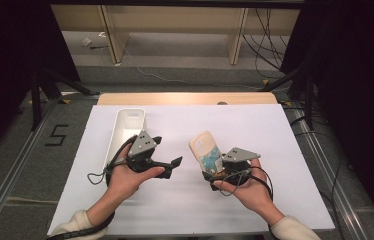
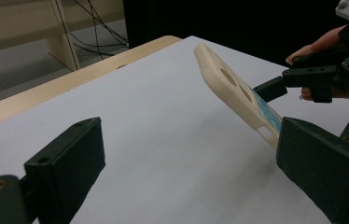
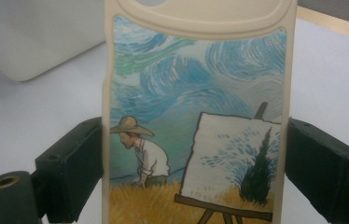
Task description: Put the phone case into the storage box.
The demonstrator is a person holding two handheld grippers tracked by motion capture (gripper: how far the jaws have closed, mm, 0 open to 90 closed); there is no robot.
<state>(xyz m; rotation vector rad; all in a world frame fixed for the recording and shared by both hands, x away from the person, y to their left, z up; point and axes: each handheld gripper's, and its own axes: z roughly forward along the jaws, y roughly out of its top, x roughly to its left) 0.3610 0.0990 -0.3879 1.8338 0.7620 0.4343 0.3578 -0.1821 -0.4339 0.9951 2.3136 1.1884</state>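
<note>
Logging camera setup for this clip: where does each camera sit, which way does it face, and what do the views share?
High view: above the person's side, looking forward and down on the table; both forearms, the left gripper and right gripper show.
Left gripper view: rides the left gripper, looks between its open jaws at the phone case and the right gripper.
Right gripper view: looks along its jaws, clamped on the phone case's edges.
Shared: all three show the phone case.

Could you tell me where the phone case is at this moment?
The phone case is right of centre in the high view, clamped in the right gripper, raised above the white sheet.
</note>
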